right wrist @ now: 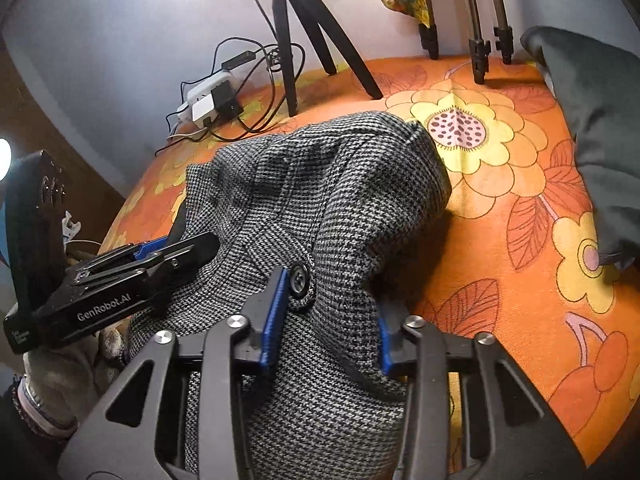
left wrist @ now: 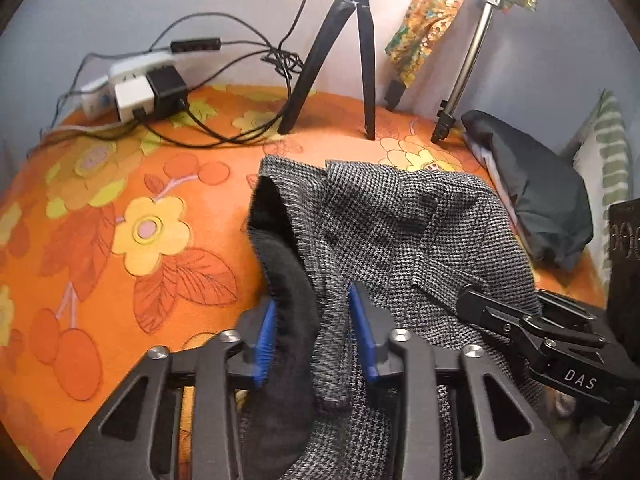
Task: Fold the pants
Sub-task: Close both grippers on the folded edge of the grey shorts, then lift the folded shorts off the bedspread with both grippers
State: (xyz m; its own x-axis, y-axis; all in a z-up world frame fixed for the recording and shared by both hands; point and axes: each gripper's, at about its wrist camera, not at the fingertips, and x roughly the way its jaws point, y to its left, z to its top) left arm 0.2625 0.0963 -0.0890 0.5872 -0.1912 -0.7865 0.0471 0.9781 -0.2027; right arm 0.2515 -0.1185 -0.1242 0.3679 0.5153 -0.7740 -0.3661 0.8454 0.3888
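My left gripper (left wrist: 312, 336) has its blue-padded jaws pinching a bunched fold of the houndstooth pants (left wrist: 400, 216), black lining showing at the 9 o'clock side of the fold; my right gripper (right wrist: 330, 320) likewise pinches the pants (right wrist: 320, 184) at the waistband, fabric filling the gap between the pads; a black button (right wrist: 298, 278) sits just beside the left pad of the right gripper; pants lie heaped on the orange floral bedsheet (left wrist: 120, 220), centre of both views, with the far end reaching toward 12 o'clock; in the left wrist view the right gripper (left wrist: 532, 328) shows at 4 o'clock, touching the pants' edge; in the right wrist view the left gripper (right wrist: 132, 268) shows at 9 o'clock on the pants; black tripod (left wrist: 344, 52) stands at 12 o'clock past the pants, apart from them; power strip (left wrist: 132, 84) with plugged adapters and cables at 11 o'clock by the wall; dark cushion (left wrist: 532, 196) at 2 o'clock, near the pants; patterned cloth (left wrist: 428, 20) hangs at 1 o'clock.
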